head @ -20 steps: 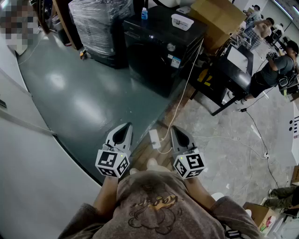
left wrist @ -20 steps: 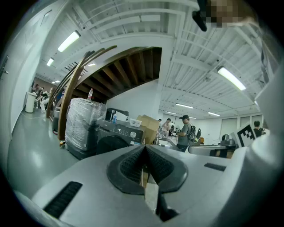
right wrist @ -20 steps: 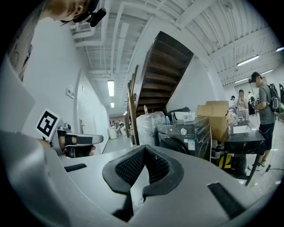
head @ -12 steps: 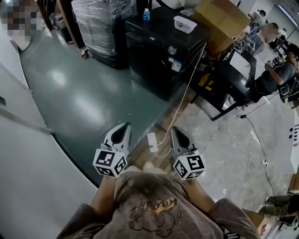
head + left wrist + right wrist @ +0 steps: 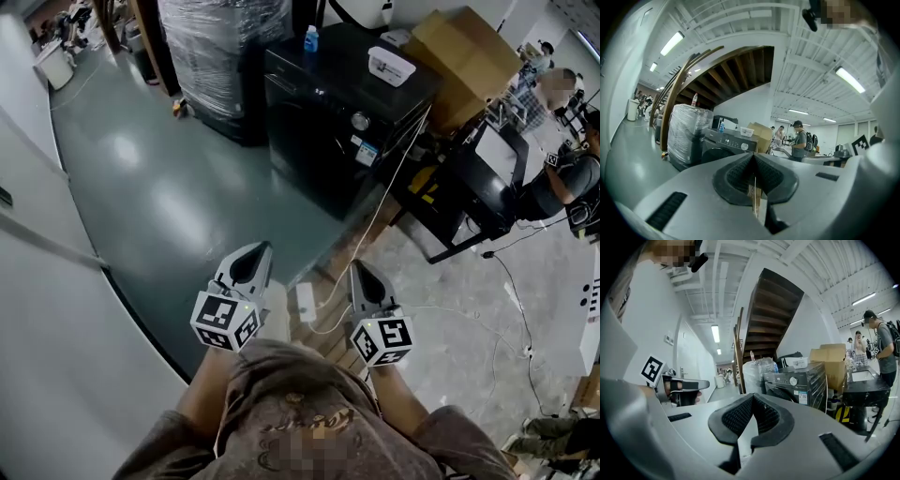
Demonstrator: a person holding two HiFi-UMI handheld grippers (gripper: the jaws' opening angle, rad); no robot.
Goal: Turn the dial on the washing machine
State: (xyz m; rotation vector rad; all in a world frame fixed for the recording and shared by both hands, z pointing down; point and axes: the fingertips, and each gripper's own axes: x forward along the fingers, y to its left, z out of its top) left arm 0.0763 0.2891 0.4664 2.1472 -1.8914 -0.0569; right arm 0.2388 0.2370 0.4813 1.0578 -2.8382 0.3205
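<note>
Across the grey floor [image 5: 169, 206], a black washing machine [image 5: 328, 150] stands well ahead of both grippers.
Its dial [image 5: 360, 121], high on the front panel, lies well apart from the left gripper [image 5: 251, 258] and the right gripper [image 5: 361, 274]. Both are held side by side with their jaws pressed together and nothing between them.

Grey left tongs [image 5: 260, 249], right tongs [image 5: 357, 267], black-white marker cubes [image 5: 225, 321], brown printed T-shirt [image 5: 291, 403]
</note>
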